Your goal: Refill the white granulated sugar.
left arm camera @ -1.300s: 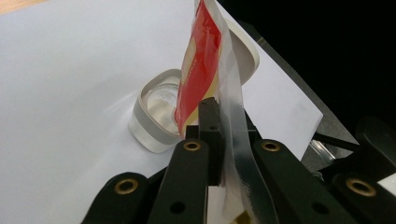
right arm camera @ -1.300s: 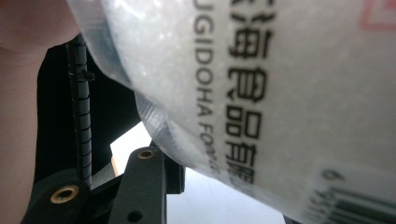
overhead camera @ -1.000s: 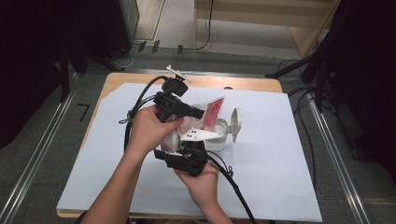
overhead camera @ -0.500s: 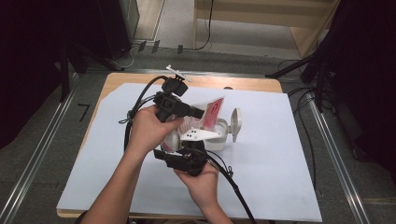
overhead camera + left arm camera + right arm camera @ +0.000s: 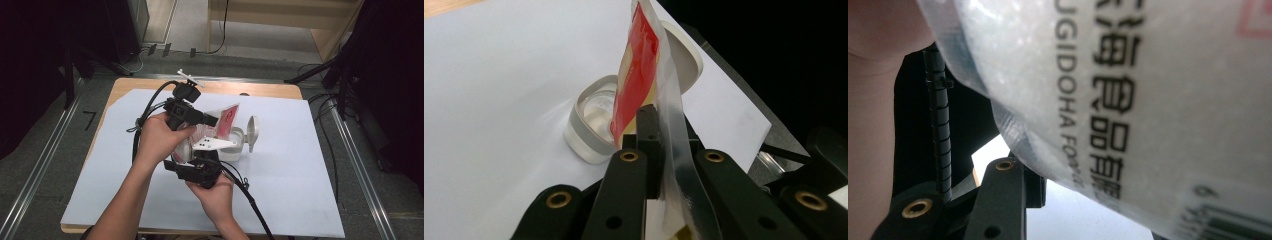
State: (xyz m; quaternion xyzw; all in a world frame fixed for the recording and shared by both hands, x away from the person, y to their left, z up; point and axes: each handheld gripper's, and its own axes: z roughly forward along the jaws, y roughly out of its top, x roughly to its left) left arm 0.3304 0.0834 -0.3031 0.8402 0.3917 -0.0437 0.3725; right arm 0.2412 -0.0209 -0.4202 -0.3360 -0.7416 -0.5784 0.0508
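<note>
Both tongs, left (image 5: 659, 150) and right (image 5: 1013, 200), clamp the red packet (image 5: 639, 70), tilting it above the open container (image 5: 591, 120) at table centre, one o'clock from my hands, for pouring.

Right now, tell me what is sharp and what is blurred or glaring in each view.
High view: even light, dark surroundings, white sheet bright. Left gripper view: pouch crisp between the left tongs; white container slightly soft. Right gripper view: pouch very close, print readable, plastic glossy.
</note>
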